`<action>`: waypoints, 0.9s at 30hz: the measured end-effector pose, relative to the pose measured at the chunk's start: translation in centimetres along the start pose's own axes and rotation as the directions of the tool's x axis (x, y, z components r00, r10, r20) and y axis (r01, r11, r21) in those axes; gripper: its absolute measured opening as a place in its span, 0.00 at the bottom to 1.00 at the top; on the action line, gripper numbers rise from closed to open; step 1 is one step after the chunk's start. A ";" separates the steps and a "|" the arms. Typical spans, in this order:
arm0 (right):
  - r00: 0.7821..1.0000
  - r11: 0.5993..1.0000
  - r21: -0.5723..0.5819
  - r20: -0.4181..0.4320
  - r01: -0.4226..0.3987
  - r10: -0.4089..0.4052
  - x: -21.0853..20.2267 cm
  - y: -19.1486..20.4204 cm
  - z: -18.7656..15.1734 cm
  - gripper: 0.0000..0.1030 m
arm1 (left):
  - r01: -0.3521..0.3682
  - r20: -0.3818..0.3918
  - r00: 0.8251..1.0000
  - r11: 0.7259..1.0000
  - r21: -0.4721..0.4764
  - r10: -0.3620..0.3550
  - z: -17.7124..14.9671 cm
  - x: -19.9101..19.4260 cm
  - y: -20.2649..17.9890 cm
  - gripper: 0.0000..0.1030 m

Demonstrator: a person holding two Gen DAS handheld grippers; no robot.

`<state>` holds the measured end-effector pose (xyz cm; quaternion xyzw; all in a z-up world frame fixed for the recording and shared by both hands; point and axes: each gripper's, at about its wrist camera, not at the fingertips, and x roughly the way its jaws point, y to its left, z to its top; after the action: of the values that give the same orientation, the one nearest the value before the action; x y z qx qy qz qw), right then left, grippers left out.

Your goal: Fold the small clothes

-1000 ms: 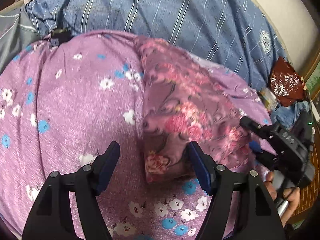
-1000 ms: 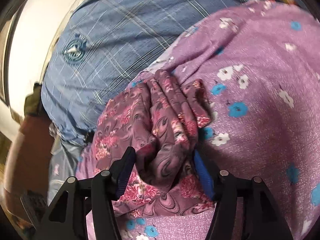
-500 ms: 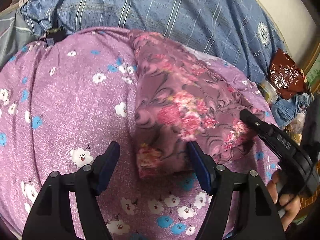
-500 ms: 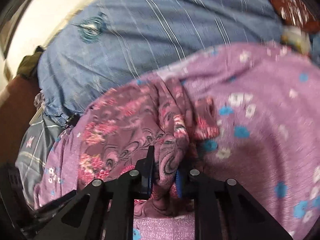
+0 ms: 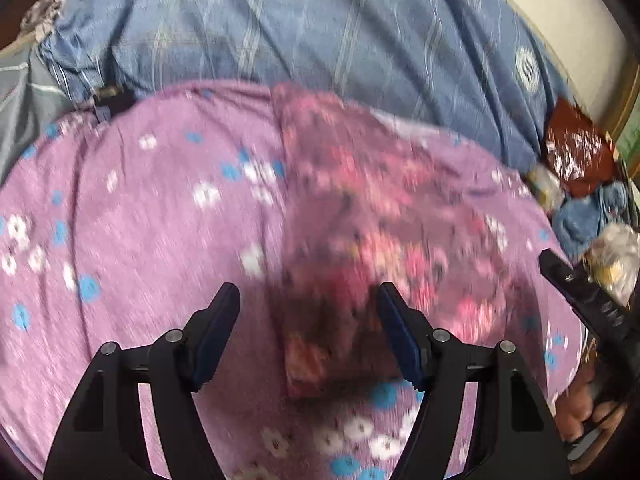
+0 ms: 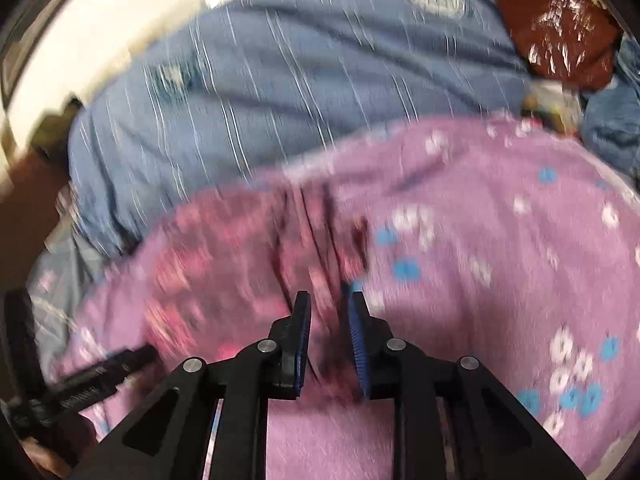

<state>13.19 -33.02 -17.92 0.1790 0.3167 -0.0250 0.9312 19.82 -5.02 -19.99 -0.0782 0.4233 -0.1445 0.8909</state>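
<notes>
Motion blur softens both views, yet the layout reads clearly enough. The folded floral garment (image 5: 360,240), dusky pink with red roses, lies on a purple blanket (image 5: 152,232) dotted with white and blue flowers, which is spread over a blue striped bedcover (image 5: 320,40). The left gripper (image 5: 308,320) has its fingers spread wide, hovering at the garment's near end; the near corner of the cloth shows between the two fingers, and whether either pad touches it cannot be told. The right gripper (image 6: 329,340) has its fingers drawn close together with a bunched fold of the garment (image 6: 224,264) pinched between the blue pads. In the left wrist view the right gripper's black body enters from the right edge, beside the garment's far side. Beyond the blanket, near the wall, sit a dark red foil bag (image 6: 560,40) and some crumpled blue cloth (image 5: 588,212).
</notes>
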 end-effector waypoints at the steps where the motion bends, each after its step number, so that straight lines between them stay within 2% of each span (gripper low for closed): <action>1: 0.999 0.999 0.017 0.000 -0.044 0.044 0.1 0.1 0.9 0.22 | -0.007 0.005 1.000 1.000 0.007 0.007 0.6 0.2 0.1 0.68; 4: 0.992 0.995 -0.021 -0.075 -0.101 0.099 3.1 2.2 4.4 0.22 | -0.057 -0.018 0.998 0.998 0.039 0.058 2.3 1.8 0.1 0.68; 8: 0.964 0.980 -0.061 -0.203 -0.188 0.173 9.5 6.2 8.5 0.22 | -0.070 0.011 0.998 0.996 0.060 0.069 3.3 2.7 0.3 0.72; 10: 0.946 0.973 -0.074 -0.262 -0.219 0.193 12.5 8.0 9.3 0.22 | -0.075 0.018 0.997 0.996 0.055 0.074 3.1 3.2 0.4 0.75; 12: 0.912 0.966 -0.070 -0.353 -0.249 0.209 16.1 9.6 9.4 0.21 | -0.072 0.017 0.997 0.995 0.062 0.071 3.0 3.6 0.7 0.76; 16: 0.890 0.966 -0.115 -0.426 -0.231 0.162 21.7 12.3 8.4 0.21 | -0.082 0.008 0.997 0.993 0.084 0.081 2.7 4.1 0.7 0.80; 20: 0.896 0.969 -0.206 -0.443 -0.140 0.036 25.7 13.2 7.4 0.14 | -0.086 0.000 0.996 0.991 0.106 0.087 2.7 4.7 0.9 0.82; 24: 0.894 0.985 -0.114 -0.444 -0.127 0.064 26.2 11.7 8.4 0.11 | -0.076 -0.009 0.997 0.991 0.112 0.077 2.7 4.7 1.2 0.84; 26: 0.913 0.986 -0.126 -0.407 -0.105 0.045 24.2 11.0 8.7 0.13 | -0.068 -0.002 0.998 0.993 0.092 0.069 2.9 4.1 1.6 0.84; 27: 0.921 0.987 -0.130 -0.388 -0.099 0.042 23.0 10.5 8.8 0.18 | -0.074 0.011 0.997 0.993 0.090 0.073 2.9 3.7 1.6 0.84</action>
<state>38.34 -24.75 -21.84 0.1228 0.4870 0.0675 0.8621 24.58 -4.66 -21.27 -0.0229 0.4155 -0.1303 0.8999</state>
